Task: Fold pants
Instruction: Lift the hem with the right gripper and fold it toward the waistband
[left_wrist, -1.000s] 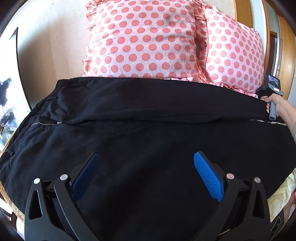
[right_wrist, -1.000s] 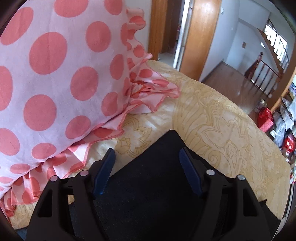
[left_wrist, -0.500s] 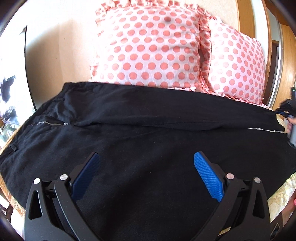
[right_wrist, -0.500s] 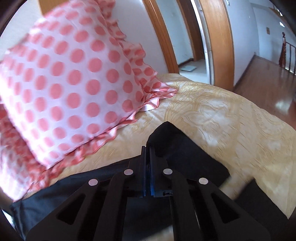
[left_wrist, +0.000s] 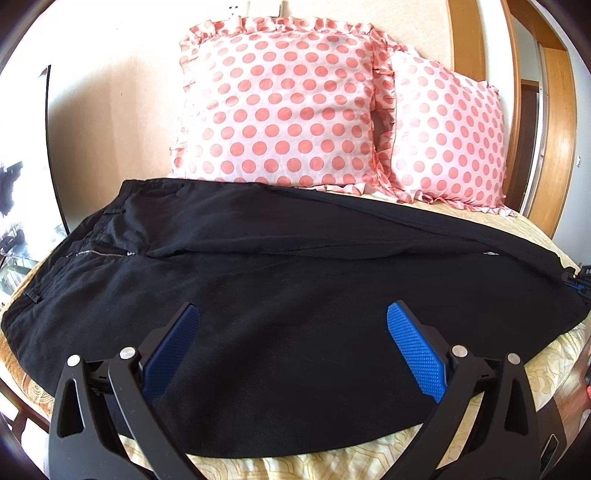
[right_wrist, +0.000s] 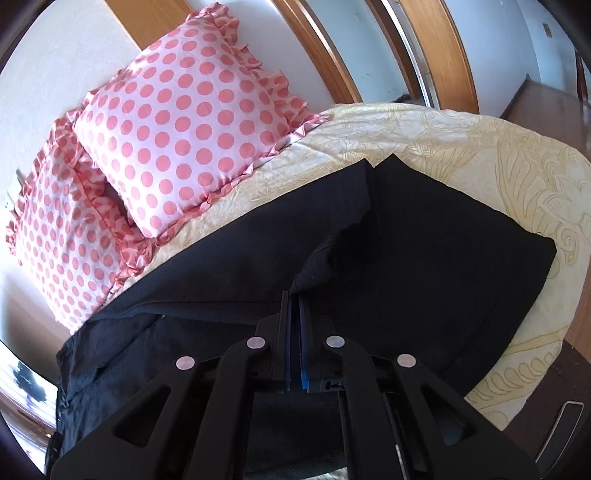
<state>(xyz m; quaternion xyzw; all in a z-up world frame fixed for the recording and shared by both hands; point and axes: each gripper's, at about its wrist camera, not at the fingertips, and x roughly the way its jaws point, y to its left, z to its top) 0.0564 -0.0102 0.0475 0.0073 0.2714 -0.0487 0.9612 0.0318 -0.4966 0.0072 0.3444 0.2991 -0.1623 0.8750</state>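
Black pants (left_wrist: 280, 280) lie spread across the bed, waistband and zipper at the left, legs running right. The far leg is folded partly over the near one. My left gripper (left_wrist: 291, 332) is open and empty, hovering above the near leg. My right gripper (right_wrist: 295, 295) is shut on the far leg's cuff edge and lifts it above the pants (right_wrist: 424, 240). The right gripper also shows at the right edge of the left wrist view (left_wrist: 580, 282).
Two pink polka-dot pillows (left_wrist: 280, 107) (right_wrist: 177, 129) lean against the wall behind the pants. The yellow patterned bedspread (right_wrist: 461, 140) reaches the bed's edge. A wooden door frame (right_wrist: 436, 51) and the wooden floor lie beyond.
My right gripper closed on the far leg's cuff and pulled it up and back toward me. The left gripper rose and drew back, staying open.
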